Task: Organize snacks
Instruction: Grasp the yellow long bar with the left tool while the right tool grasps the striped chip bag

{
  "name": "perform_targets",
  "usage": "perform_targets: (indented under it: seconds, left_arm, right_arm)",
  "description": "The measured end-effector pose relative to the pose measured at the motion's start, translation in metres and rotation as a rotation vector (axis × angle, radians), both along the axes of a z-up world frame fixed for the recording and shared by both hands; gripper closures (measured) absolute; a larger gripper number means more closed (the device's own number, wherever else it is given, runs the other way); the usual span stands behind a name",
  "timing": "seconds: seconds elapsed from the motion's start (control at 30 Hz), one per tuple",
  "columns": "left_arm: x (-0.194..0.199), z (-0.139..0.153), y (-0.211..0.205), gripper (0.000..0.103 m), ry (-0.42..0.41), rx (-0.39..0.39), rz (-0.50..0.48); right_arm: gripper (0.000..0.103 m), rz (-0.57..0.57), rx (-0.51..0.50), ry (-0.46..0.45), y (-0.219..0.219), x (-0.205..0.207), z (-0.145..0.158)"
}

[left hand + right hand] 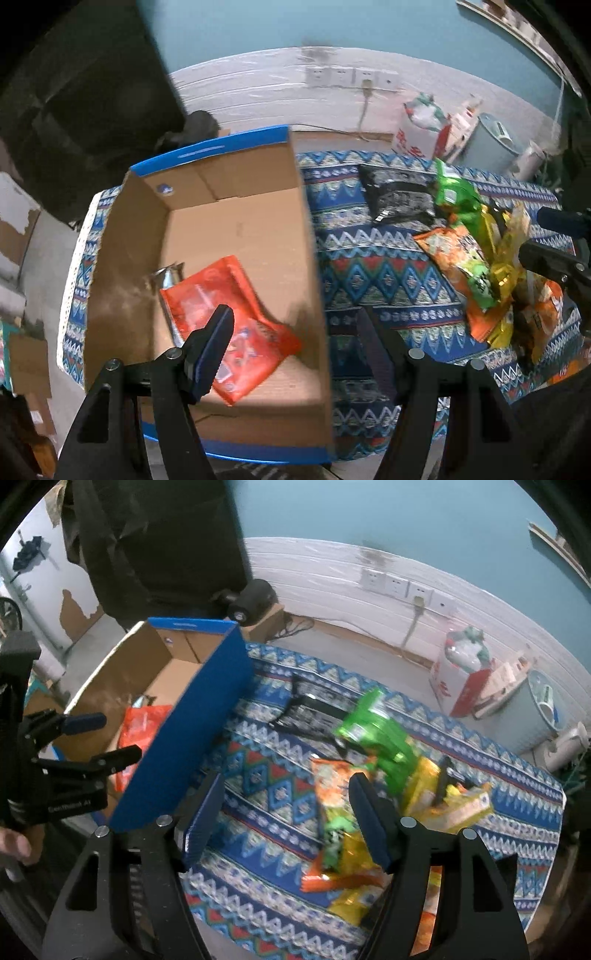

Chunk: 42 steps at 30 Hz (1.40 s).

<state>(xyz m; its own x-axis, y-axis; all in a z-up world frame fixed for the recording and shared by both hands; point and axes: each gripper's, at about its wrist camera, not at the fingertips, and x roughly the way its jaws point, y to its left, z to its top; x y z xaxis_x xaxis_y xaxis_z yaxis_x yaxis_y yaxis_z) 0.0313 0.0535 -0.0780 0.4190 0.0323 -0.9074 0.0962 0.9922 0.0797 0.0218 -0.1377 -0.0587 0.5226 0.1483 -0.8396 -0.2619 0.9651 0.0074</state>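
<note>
At the cloth's left edge we see the rectangular cardboard box point(236, 229), blue-rimmed, holding a glossy red pouch point(229, 325) against its near wall. Our left gripper point(295, 347) hangs above it, jaws apart, empty. Right of the box, on the patterned woven cloth point(369, 273), lie crinkled snack packets point(354, 812); our right gripper point(288, 823) gapes over them.

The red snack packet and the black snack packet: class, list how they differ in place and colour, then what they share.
1. The red snack packet lies inside the cardboard box; the black snack packet lies outside it on the patterned cloth.
2. One is bright orange-red, the other black with pale print.
Shared: both lie flat, and neither is held by a gripper.
</note>
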Motion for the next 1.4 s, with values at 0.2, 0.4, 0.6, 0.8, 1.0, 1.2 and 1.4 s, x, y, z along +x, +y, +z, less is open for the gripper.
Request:
perform_targets:
  seconds: [0.2,0.4,0.6,0.8,1.0,1.2,1.4]
  left_arm:
    - [-0.001,-0.009,-0.035,0.031,0.032,0.013,-0.068]
    - [-0.003,-0.019,-0.061,0.028,0.073,0.023,-0.121]
    - [-0.002,-0.029,-0.083,0.028,0.100,0.029,-0.161]
    - [0.000,-0.036,-0.104,0.028,0.125,0.033,-0.203]
    - [0.002,-0.042,-0.120,0.028,0.138,0.040,-0.238]
    - [0.004,-0.049,-0.133,0.028,0.136,0.043,-0.271]
    - [0.009,-0.054,-0.144,0.028,0.138,0.039,-0.290]
  right_arm:
    - [0.030,-0.036,-0.007,0.017,-0.035,-0.016,-0.006]
    - [0.029,-0.066,-0.009,0.038,-0.062,-0.028,-0.016]
    - [0.028,-0.095,-0.030,0.067,-0.091,-0.030,-0.028]
    - [0.028,-0.126,-0.079,0.107,-0.116,-0.030,-0.046]
    - [0.028,-0.119,-0.124,0.157,-0.128,-0.024,-0.072]
    - [0.028,-0.103,-0.143,0.206,-0.136,-0.021,-0.092]
    - [0.028,-0.106,-0.148,0.223,-0.144,-0.015,-0.107]
